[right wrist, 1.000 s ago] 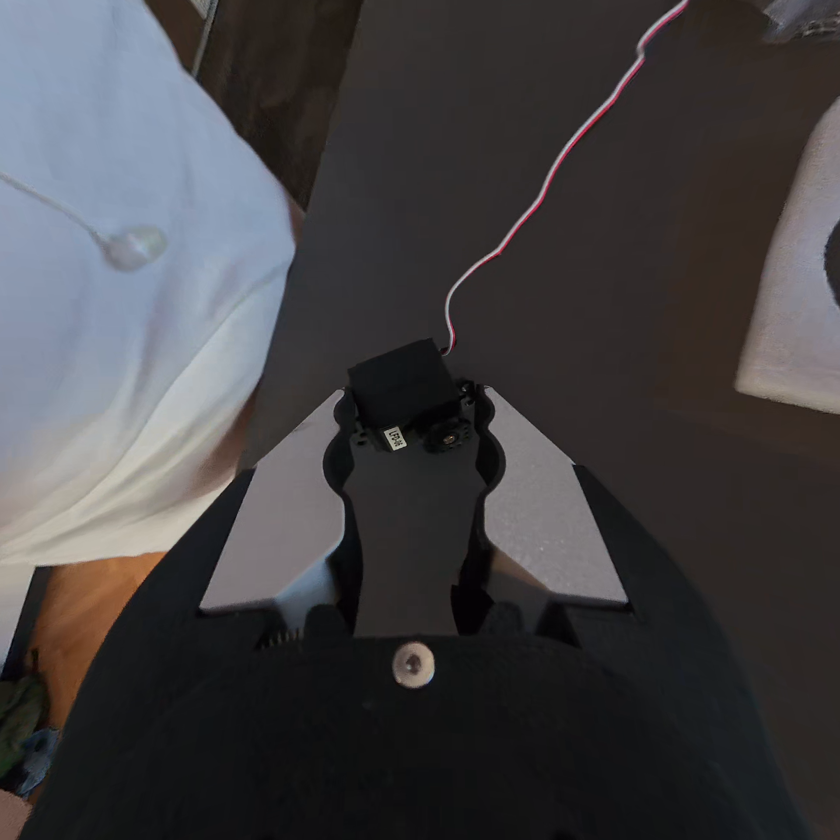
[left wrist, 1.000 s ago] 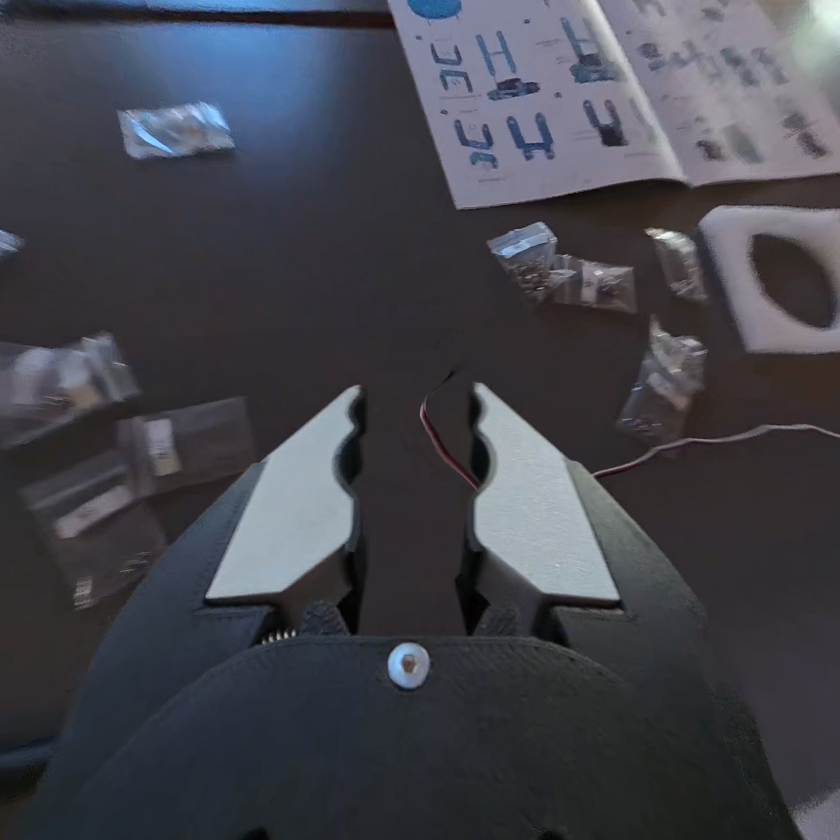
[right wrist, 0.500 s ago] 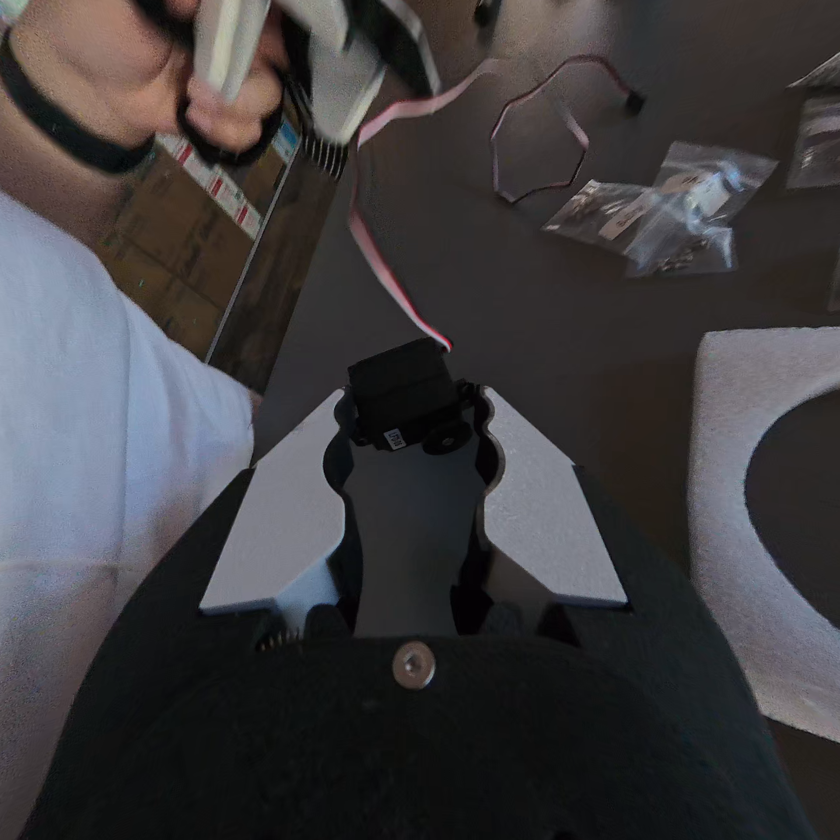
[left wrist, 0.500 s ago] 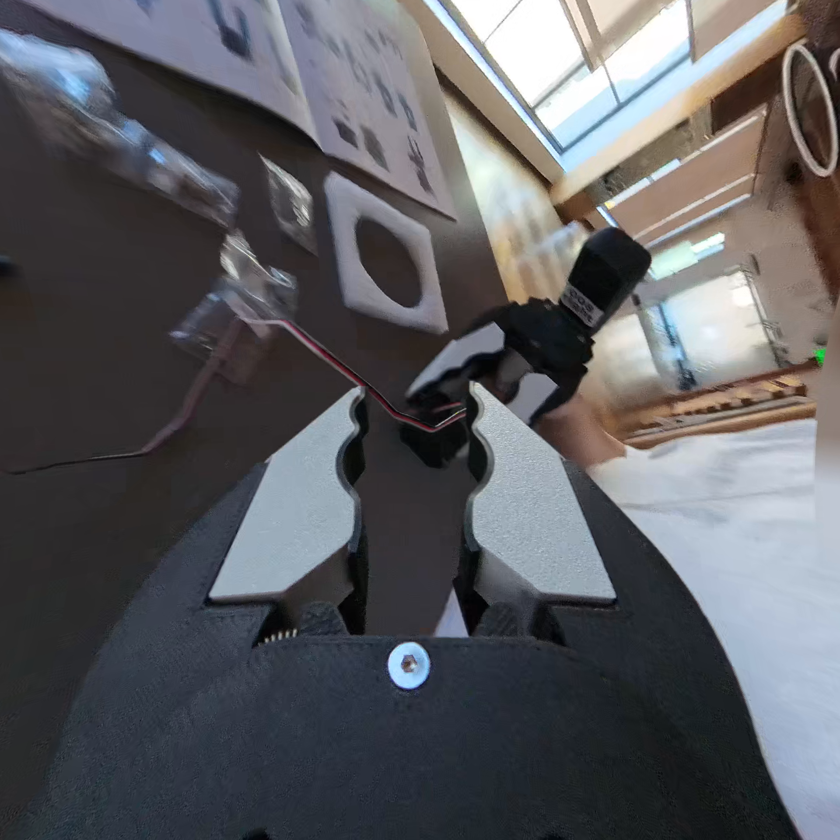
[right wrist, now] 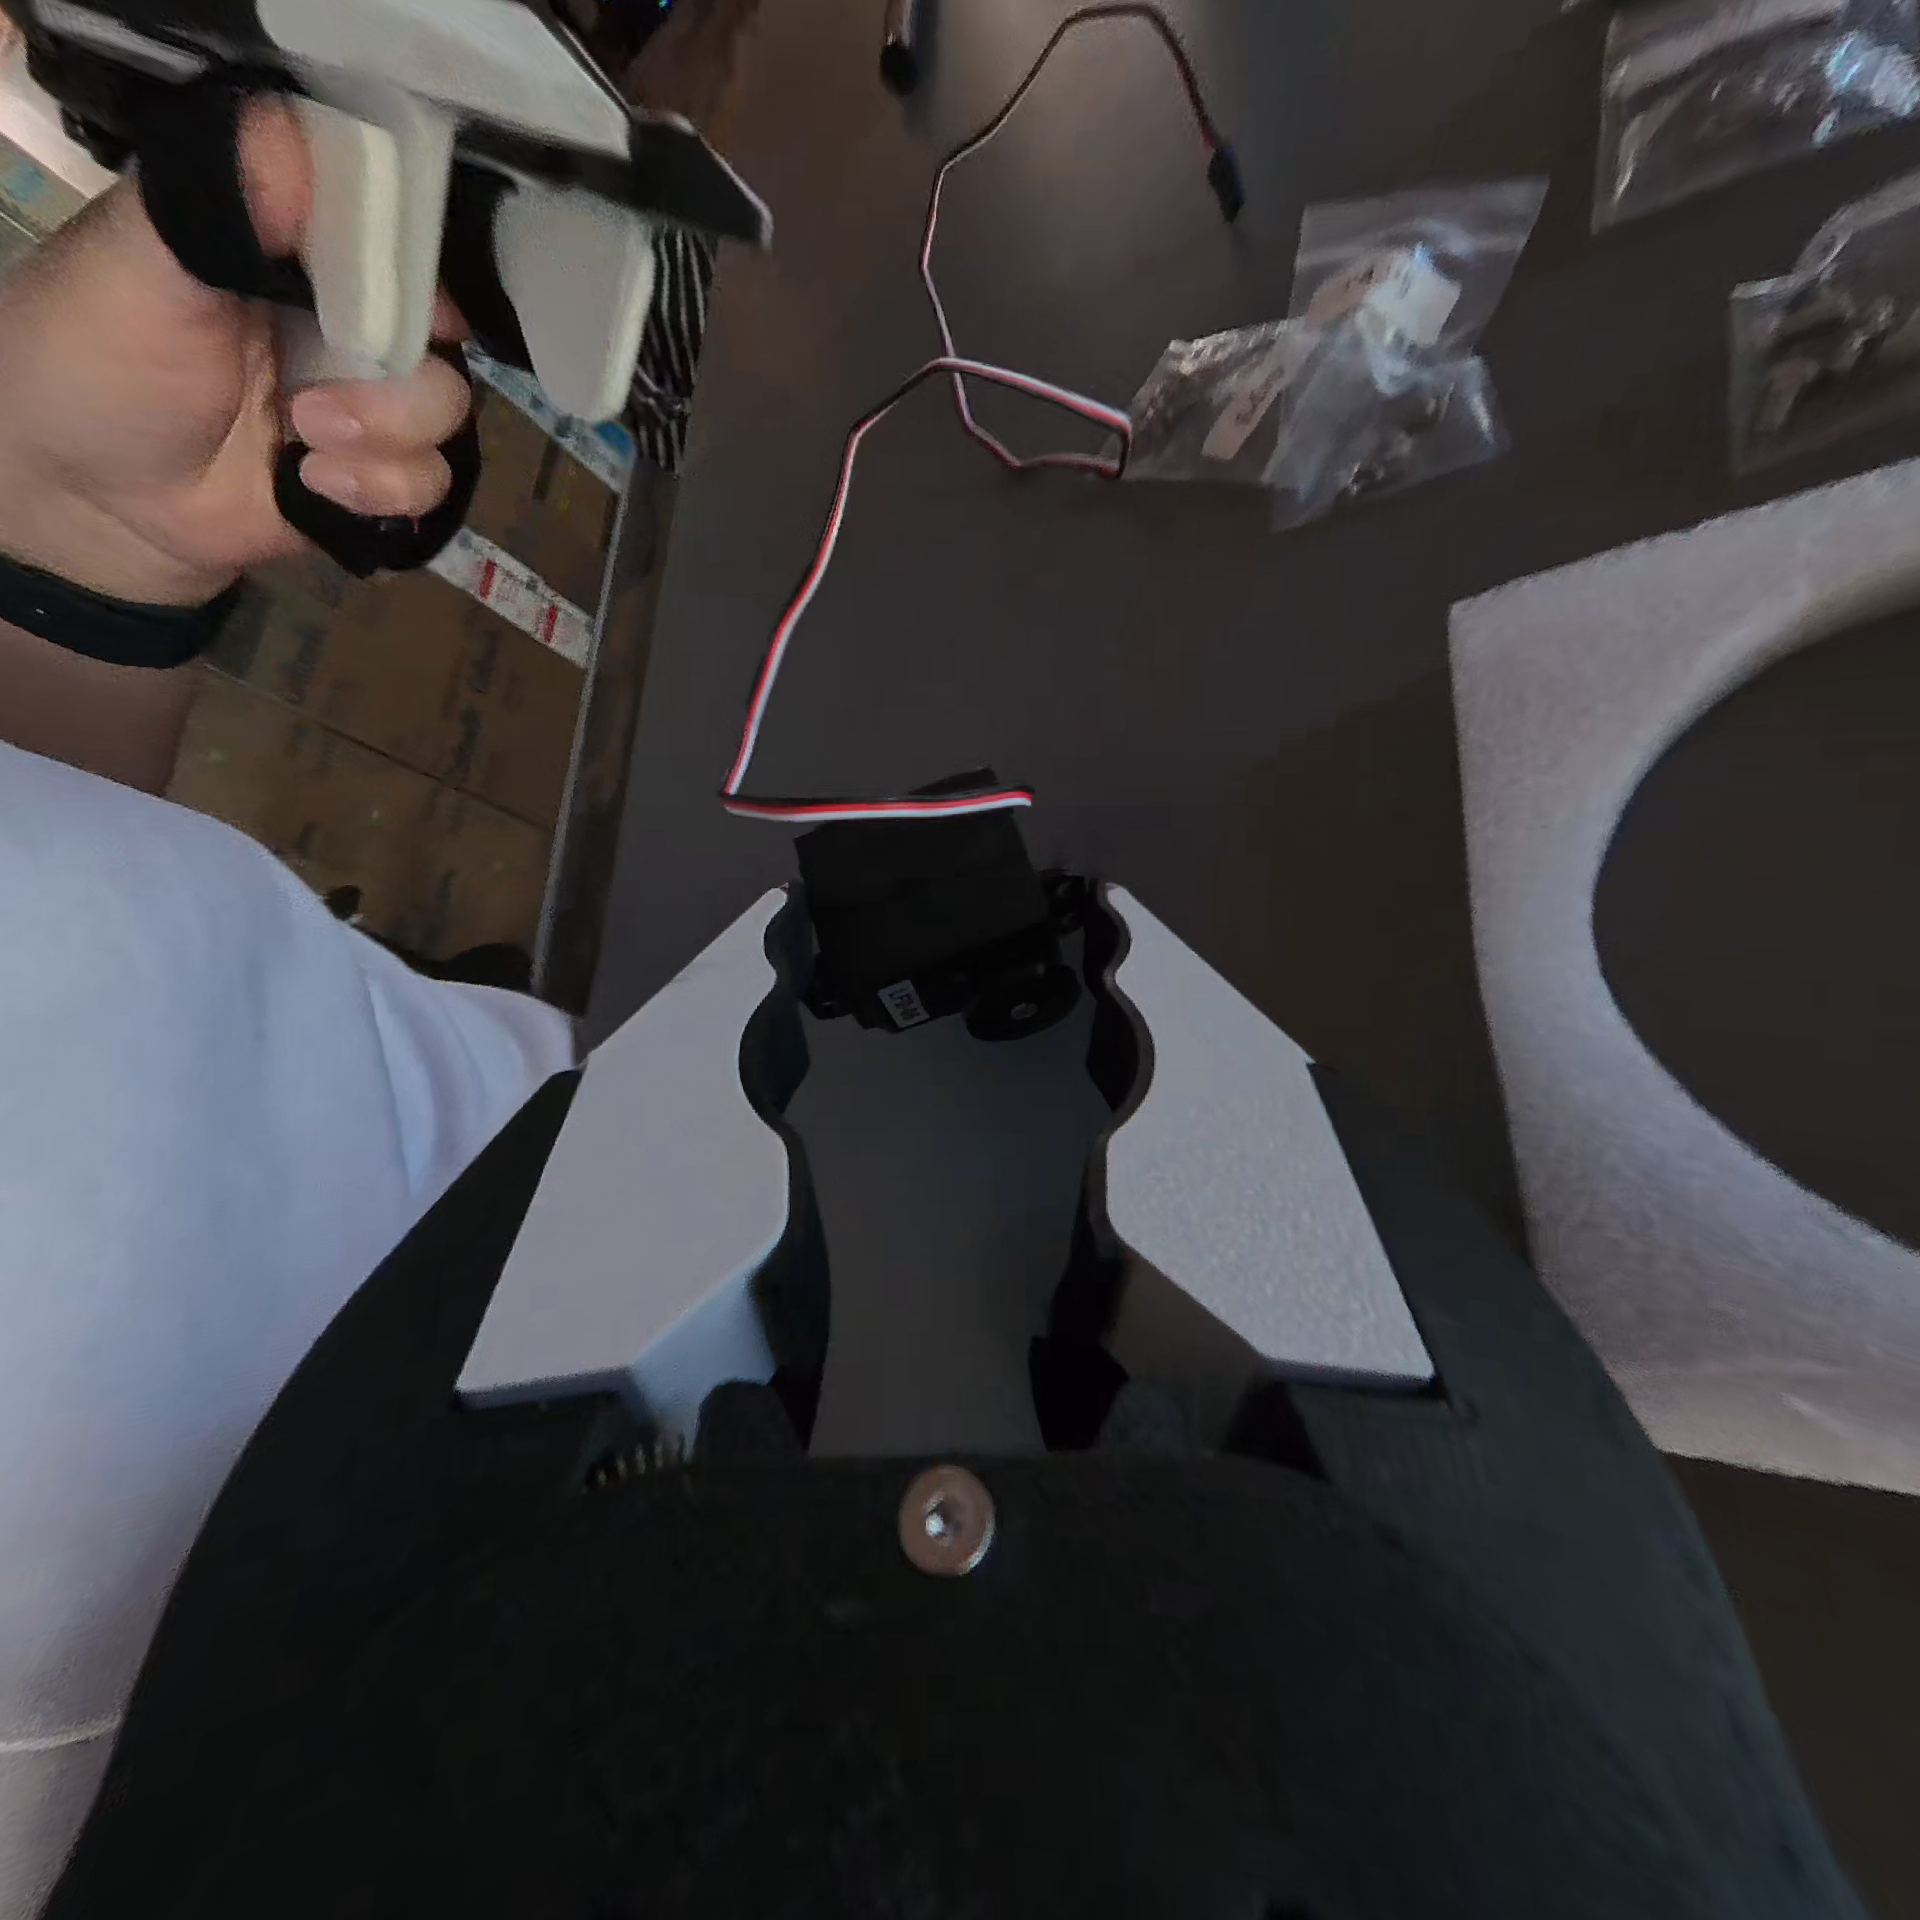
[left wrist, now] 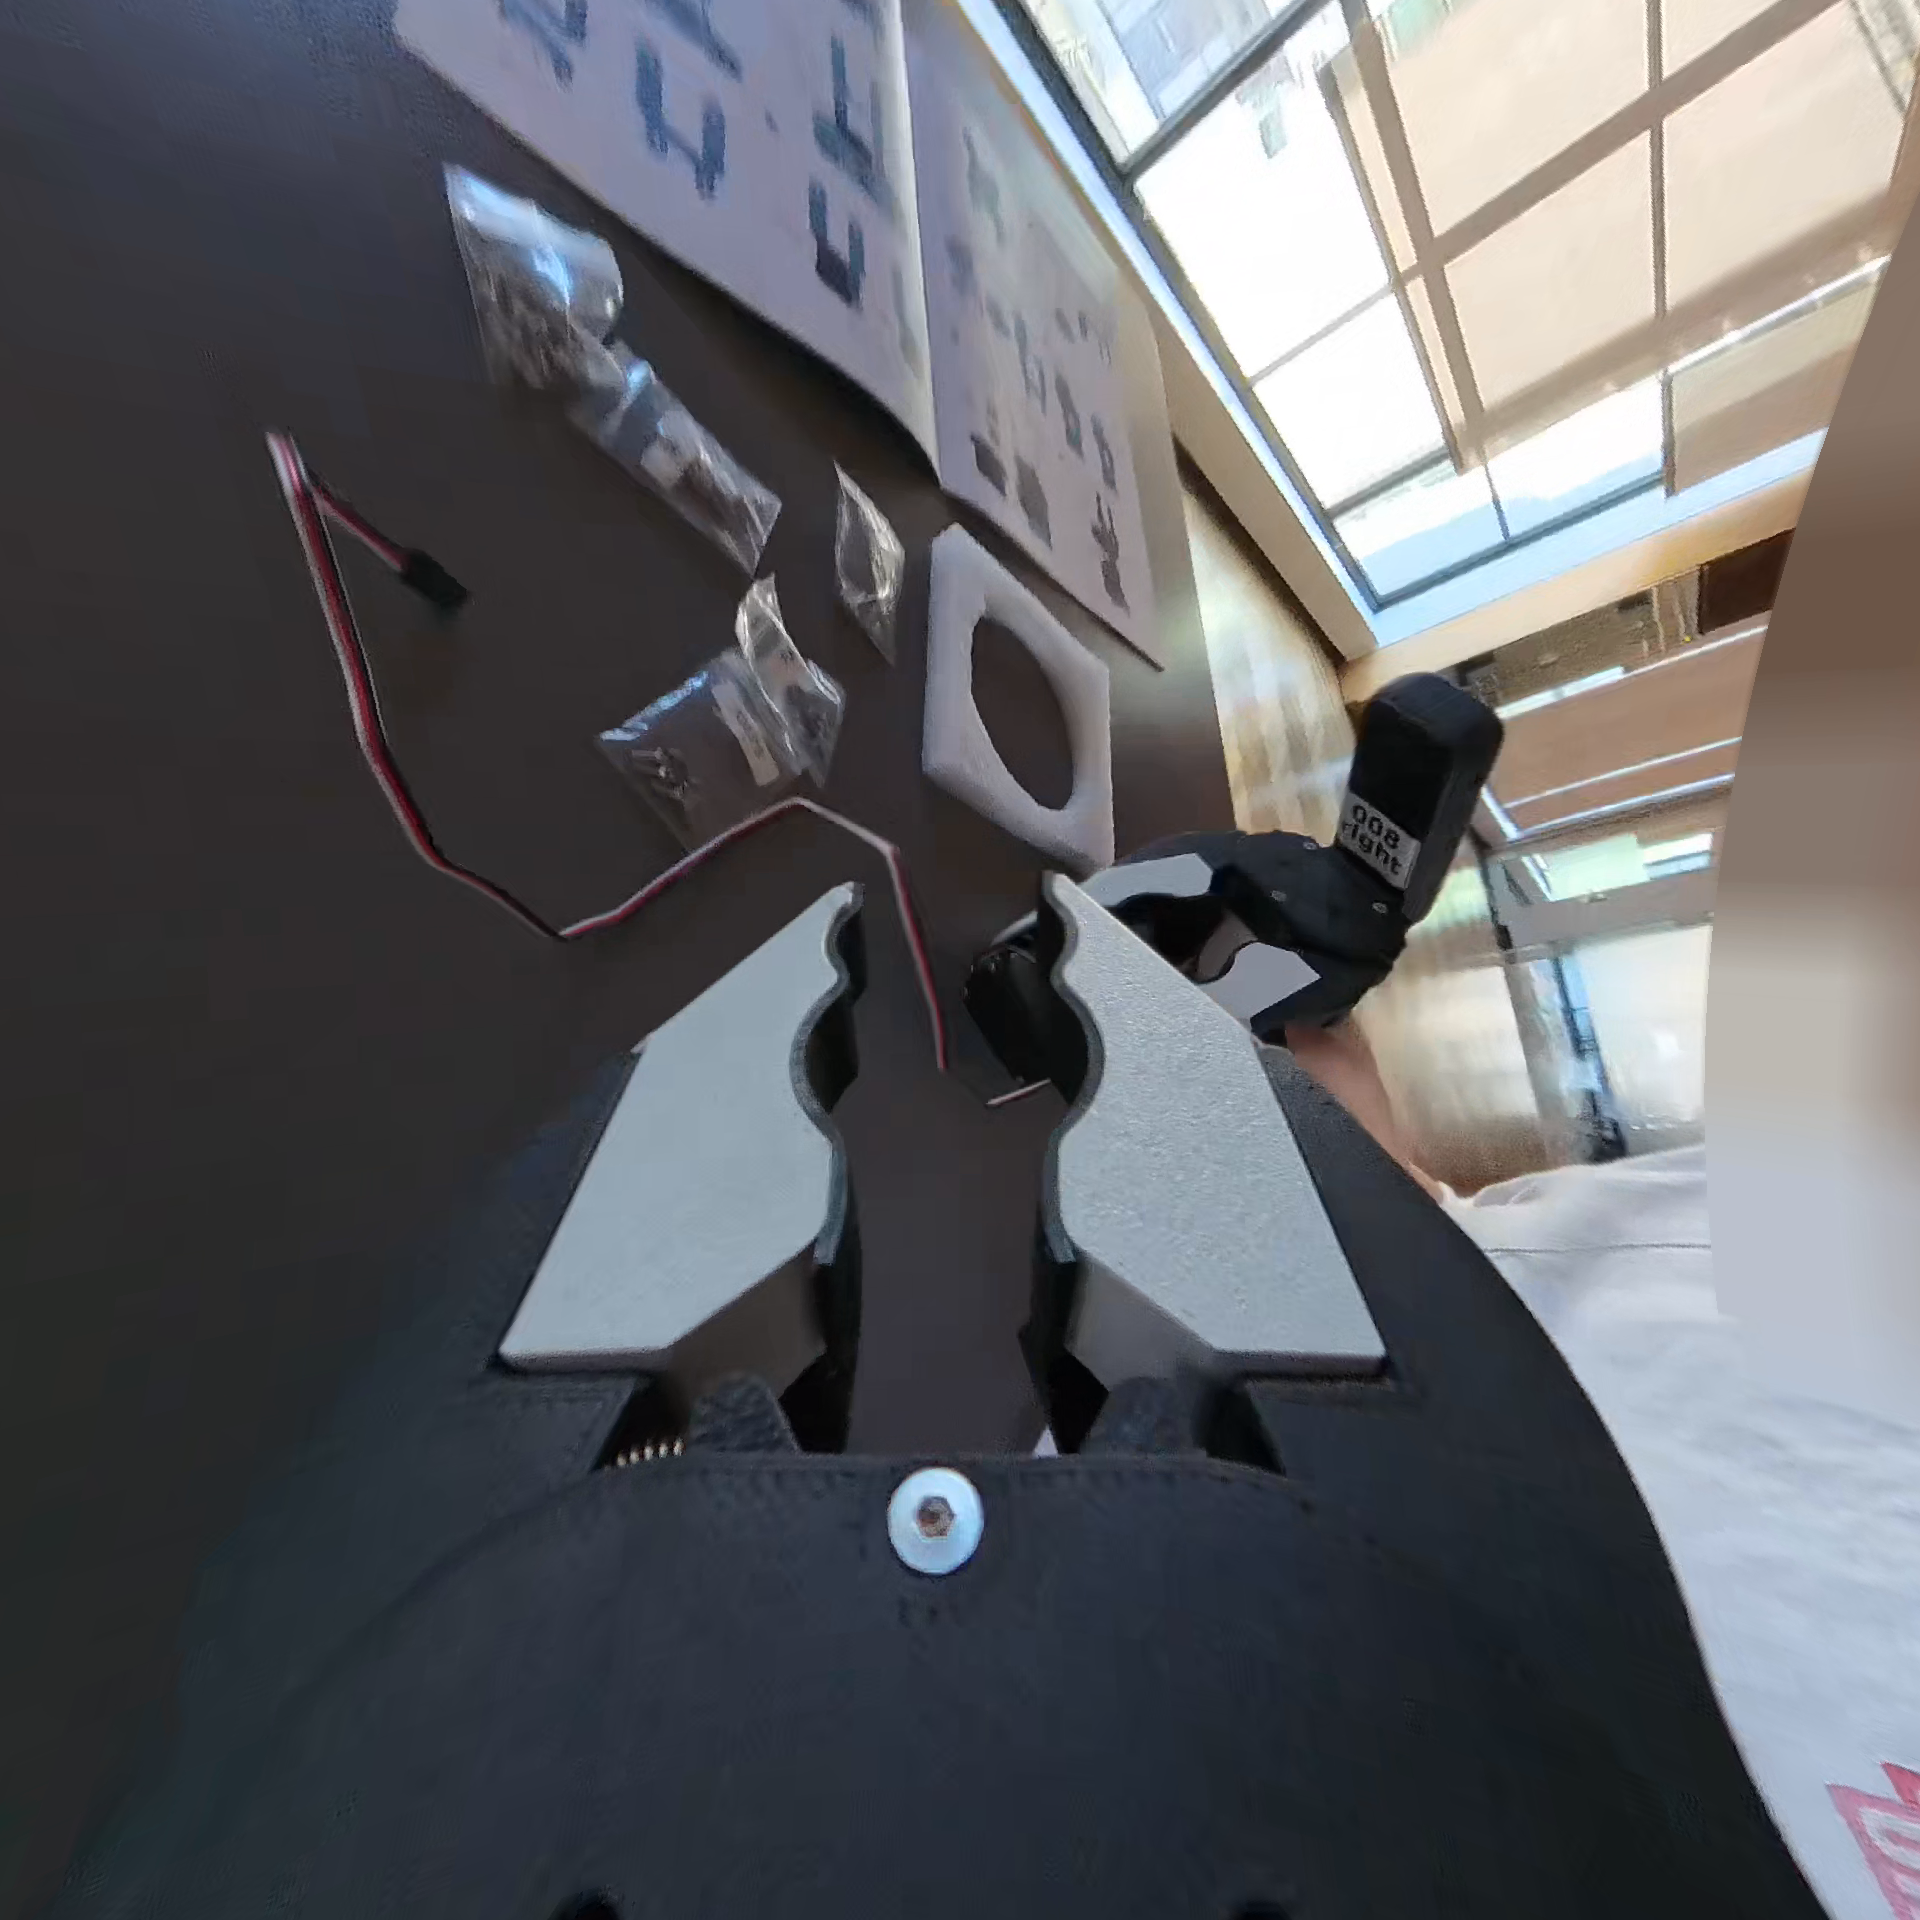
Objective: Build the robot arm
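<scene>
The small black servo (right wrist: 925,925) is pinched between the tips of the right gripper (right wrist: 940,914), lifted off the dark desk (right wrist: 1299,644) near its front edge; a steady squeeze on its flat sides should keep it from twisting. Its striped lead (right wrist: 800,613) trails back across the desk toward the parts bags (right wrist: 1340,343). The left gripper (left wrist: 951,904) hangs beside it, jaws apart and empty, the lead crossing its gap.

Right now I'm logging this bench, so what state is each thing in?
Left gripper: open, empty, fingers either side of the cable.
Right gripper: shut on the small black servo motor, held above the dark table.
Red, white and black servo cable: slack, kinked, plug end free.
Clear plastic parts bags: lying flat.
White foam square frame: flat, cutout empty.
Printed instruction booklet: open.
</scene>
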`<state>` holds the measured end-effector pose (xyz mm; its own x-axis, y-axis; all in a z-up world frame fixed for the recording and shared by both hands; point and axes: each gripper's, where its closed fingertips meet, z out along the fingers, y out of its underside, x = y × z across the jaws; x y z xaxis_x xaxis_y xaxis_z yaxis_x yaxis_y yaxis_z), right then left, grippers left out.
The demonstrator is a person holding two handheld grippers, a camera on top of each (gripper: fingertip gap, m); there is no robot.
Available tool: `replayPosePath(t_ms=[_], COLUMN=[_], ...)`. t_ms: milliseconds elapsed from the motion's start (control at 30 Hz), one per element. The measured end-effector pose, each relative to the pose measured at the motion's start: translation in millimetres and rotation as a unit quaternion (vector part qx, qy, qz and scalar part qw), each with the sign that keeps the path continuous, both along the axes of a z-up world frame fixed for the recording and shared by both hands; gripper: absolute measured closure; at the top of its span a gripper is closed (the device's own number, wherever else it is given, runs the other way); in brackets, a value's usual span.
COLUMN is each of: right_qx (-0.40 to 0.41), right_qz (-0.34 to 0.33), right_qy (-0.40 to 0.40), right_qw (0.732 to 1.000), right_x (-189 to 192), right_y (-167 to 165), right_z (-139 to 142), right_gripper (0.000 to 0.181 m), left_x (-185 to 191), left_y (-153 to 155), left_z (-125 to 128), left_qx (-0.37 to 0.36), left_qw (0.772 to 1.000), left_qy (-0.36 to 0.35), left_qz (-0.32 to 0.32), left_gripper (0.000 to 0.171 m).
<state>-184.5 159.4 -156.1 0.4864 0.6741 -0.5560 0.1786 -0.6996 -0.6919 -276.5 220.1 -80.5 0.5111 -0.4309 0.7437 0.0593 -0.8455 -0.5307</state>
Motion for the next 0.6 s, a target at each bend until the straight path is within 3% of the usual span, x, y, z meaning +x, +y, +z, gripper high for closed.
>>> replayPosePath(t_ms=[33,100,200,300,367,600], right_qx=[-0.022,-0.069,-0.120,-0.114,-0.113,-0.135], right_qz=[0.005,0.016,0.044,0.050,0.050,0.062], right_qy=[0.008,0.032,0.057,0.041,0.031,0.063], right_qw=[1.000,0.997,0.990,0.991,0.992,0.987], right_x=[-1.8,-5.8,-11.3,-9.9,-7.0,-8.2], right_y=[-3.7,-12.4,-23.8,-22.3,-21.3,-28.4], right_z=[0.5,3.7,11.4,13.7,13.5,21.8], right_gripper=[0.127,0.128,0.129,0.128,0.128,0.129], left_x=[1.4,23.3,58.9,75.8,81.2,72.6], left_y=[-4.6,-36.7,-103.5,-117.7,-121.4,-128.4], left_z=[8.0,30.7,60.5,33.2,26.8,-15.9], left_qx=[0.009,-0.008,-0.085,-0.033,-0.009,0.027], left_qw=[1.000,0.992,0.937,0.945,0.945,0.951], left_qy=[-0.005,-0.066,-0.187,-0.118,-0.109,0.002], left_qz=[-0.014,-0.110,-0.283,-0.304,-0.309,-0.307], left_gripper=[0.143,0.167,0.171,0.171,0.171,0.171])
